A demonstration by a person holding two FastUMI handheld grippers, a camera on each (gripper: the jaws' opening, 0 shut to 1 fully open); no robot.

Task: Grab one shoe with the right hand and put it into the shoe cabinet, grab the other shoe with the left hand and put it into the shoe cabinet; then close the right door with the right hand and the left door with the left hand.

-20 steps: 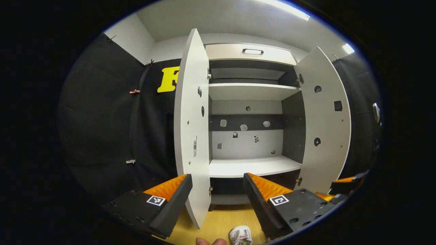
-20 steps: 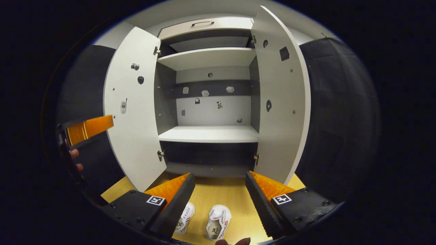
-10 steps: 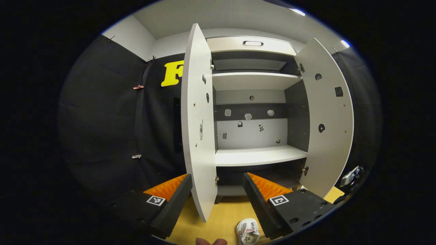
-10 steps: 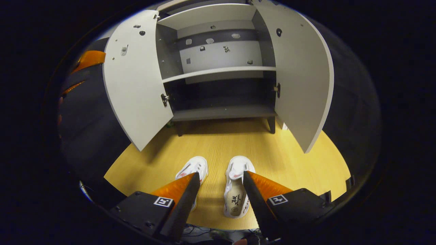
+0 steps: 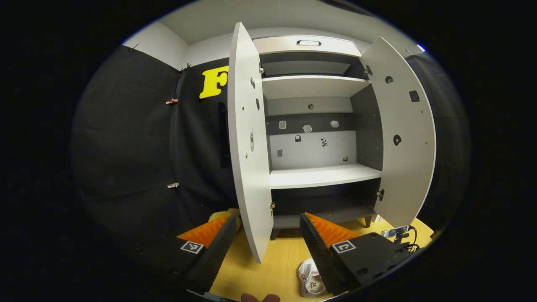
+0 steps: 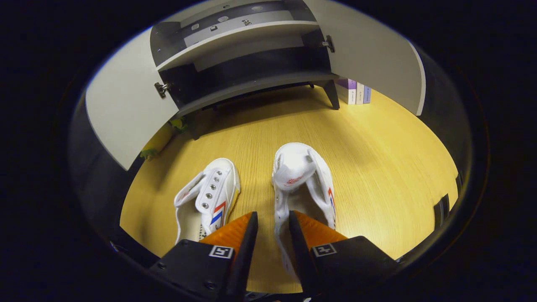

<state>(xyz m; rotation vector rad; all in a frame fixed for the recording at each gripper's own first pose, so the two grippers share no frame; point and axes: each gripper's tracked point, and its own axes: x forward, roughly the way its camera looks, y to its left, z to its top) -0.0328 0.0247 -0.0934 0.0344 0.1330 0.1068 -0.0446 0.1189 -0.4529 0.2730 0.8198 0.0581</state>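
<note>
Now dipped low over the wooden floor [image 6: 377,138], the right gripper [image 6: 270,235] has narrowed its jaws around the right-hand white sneaker's [image 6: 302,176] inner wall without visibly clamping, while the left gripper [image 5: 268,235] hangs wide open before the shoe cabinet [image 5: 319,176].

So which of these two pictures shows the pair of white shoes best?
The right gripper view: both shoes, the left shoe and the right shoe, lie in full sight on the wooden floor. The left gripper view catches part of one shoe at the bottom edge.
</note>
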